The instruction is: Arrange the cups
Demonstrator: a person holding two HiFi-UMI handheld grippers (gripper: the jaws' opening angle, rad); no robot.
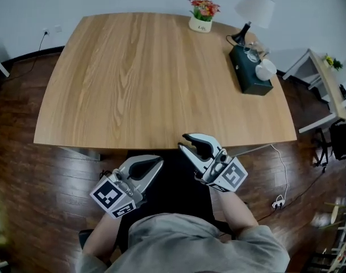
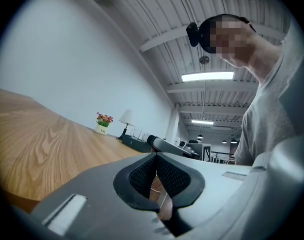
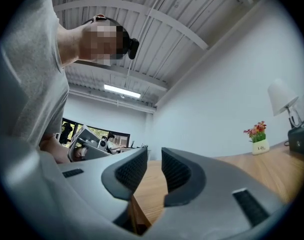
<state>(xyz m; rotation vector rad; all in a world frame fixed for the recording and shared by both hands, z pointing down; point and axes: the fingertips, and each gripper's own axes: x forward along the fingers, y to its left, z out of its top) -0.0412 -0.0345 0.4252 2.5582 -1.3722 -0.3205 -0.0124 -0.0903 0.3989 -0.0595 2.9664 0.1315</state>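
Observation:
Several cups, some of clear glass and one white, stand on a dark green box at the table's far right. Both grippers hang in front of the table's near edge, close to the person's body and far from the cups. My left gripper is shut, its ribbed pads together with nothing between them. My right gripper is open by a narrow gap and holds nothing. In the left gripper view the dark box shows far off across the tabletop.
The wooden table is broad. A small pot of flowers and a white-shaded lamp stand along its far edge. A white side table is to the right, and cables with a socket strip lie on the dark floor.

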